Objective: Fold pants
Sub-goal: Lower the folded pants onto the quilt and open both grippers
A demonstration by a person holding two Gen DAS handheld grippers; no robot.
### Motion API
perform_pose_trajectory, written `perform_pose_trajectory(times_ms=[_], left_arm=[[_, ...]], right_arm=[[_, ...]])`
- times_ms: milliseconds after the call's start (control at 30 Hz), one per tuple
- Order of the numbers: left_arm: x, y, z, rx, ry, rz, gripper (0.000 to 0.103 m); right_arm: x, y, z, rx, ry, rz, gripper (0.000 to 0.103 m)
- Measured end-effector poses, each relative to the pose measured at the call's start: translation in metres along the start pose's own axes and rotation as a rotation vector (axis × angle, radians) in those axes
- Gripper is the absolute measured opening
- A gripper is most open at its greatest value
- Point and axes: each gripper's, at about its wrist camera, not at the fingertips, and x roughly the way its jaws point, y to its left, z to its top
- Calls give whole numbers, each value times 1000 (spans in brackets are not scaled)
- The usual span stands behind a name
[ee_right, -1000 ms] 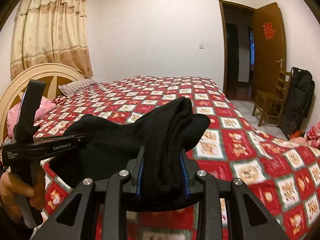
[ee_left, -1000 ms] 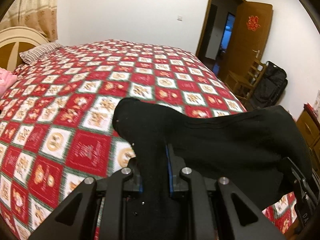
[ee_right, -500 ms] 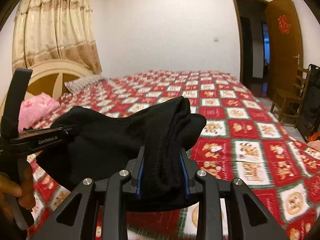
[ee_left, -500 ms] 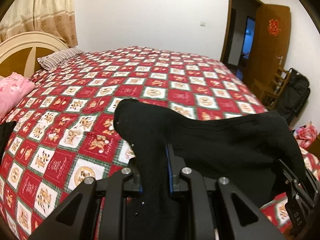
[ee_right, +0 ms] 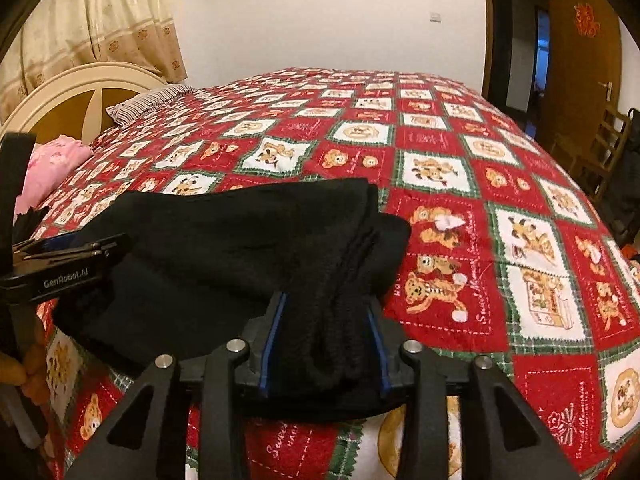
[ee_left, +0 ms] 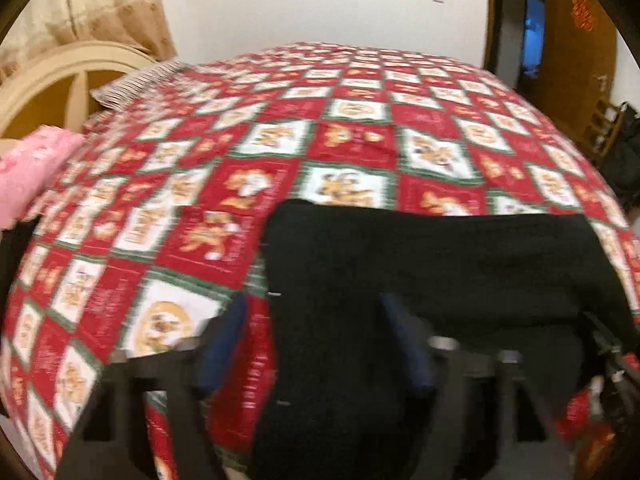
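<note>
Both cameras are tipped lower than half a second ago; the bed cover (ee_right: 460, 208) now fills more of each view and less wall is seen; the left view is blurred, so that hand is thought to be moving fast. The left gripper (ee_left: 316, 344) was shut tight on the cloth before; now its blue pads are spread wide, with the black pants (ee_left: 420, 264) lying loose between them and red cover seen in the gap beside the left pad. The right gripper (ee_right: 324, 340) is pinched on a thick bunch of the pants (ee_right: 248, 248), many layers squeezed between its two blue pads.

The pants are seen as a folded black bundle, low over the near edge of the bed; whether they are lying on the cover or just above it cannot be told. It is guessed that the bundle is being set down, with one side let go first; the fold looks nearly done, and the right side has not been let go yet.

The cover is red, with white squares and little bears; it looks soft and flat. A pink cloth (ee_right: 52, 160) and a striped pillow (ee_right: 152, 100) are seen by the round headboard (ee_right: 76, 88); curtains (ee_right: 92, 20) hang behind; a brown door (ee_right: 584, 56) and a wooden chair (ee_right: 600, 148) are seen on the right.
</note>
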Motion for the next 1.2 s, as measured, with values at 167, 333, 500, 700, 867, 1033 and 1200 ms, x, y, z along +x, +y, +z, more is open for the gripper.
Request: perform_pose_trajectory(times_ms=[167, 333, 500, 700, 867, 1033, 1200], left_arm=[[2, 16, -6, -24, 17, 22, 103], [-13, 23, -10, 5, 7, 38, 103], [-39, 22, -12, 13, -46, 62, 103], [-62, -2, -17, 45, -125, 24, 103], [-46, -19, -24, 72, -80, 12, 103], [-23, -23, -36, 82, -22, 34, 103], [-17, -18, -42, 40, -24, -1, 103]], right_arm=[[-3, -14, -2, 57, 25, 49, 60], [-46, -17, -12, 66, -75, -31, 60], [-90, 13, -17, -55, -217, -99, 43], [-73, 31, -19, -93, -155, -74, 38], [-41, 16, -31, -24, -45, -69, 38], [-36, 16, -33, -44, -42, -77, 38], [-34, 22, -36, -74, -43, -104, 41]])
